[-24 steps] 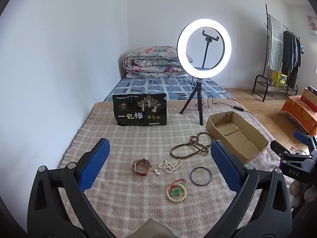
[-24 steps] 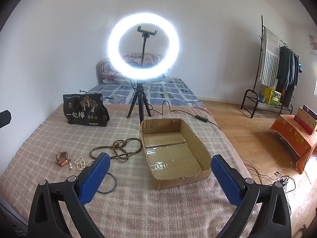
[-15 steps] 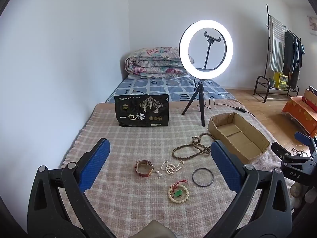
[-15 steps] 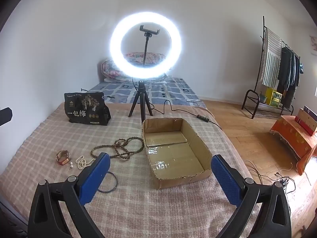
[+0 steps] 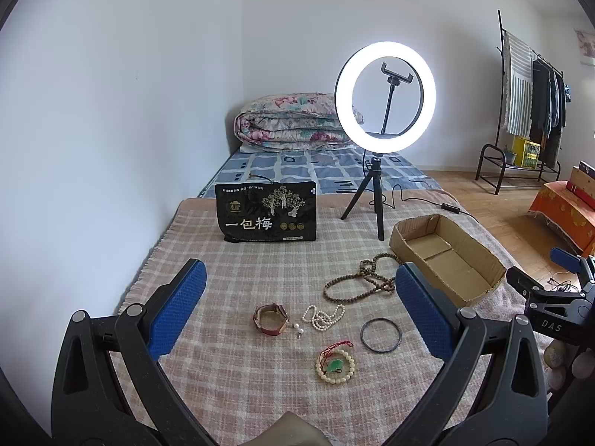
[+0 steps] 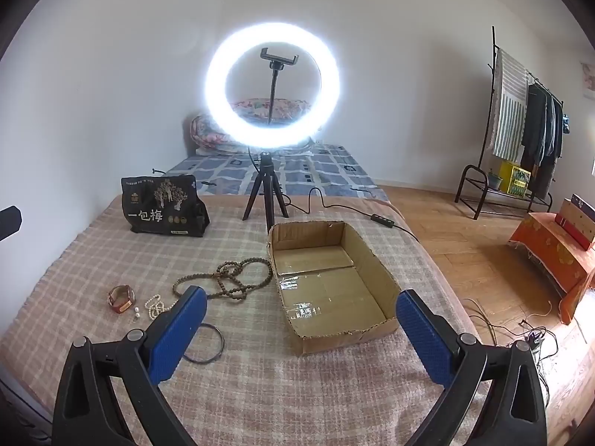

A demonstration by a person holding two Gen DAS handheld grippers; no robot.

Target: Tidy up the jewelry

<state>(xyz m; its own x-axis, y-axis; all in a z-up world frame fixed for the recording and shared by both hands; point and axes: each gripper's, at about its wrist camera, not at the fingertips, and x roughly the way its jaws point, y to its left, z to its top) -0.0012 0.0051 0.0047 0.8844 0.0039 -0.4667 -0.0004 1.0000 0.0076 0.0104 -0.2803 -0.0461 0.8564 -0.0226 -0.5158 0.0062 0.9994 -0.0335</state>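
jewelry, five loose pieces from watch [image 5: 270, 319] to bangle [image 5: 380, 335], lies on the blanket [image 5: 230, 379] left of the empty box [image 6: 331, 282], ahead between the wide-open left gripper [image 5: 299, 316], nearer than the open right gripper [image 6: 301, 334].

The blanket [image 5: 230, 379] is checked in pink, beige and white; the snack bag [image 5: 266, 217] is black with white characters and gold trees; the box [image 6: 327, 282] is plain brown cardboard; the bangle [image 5: 380, 335] is black; the bead bracelet [image 5: 335, 364] is cream with a green pendant and red cord; the finger pads [image 5: 176, 310] are blue.
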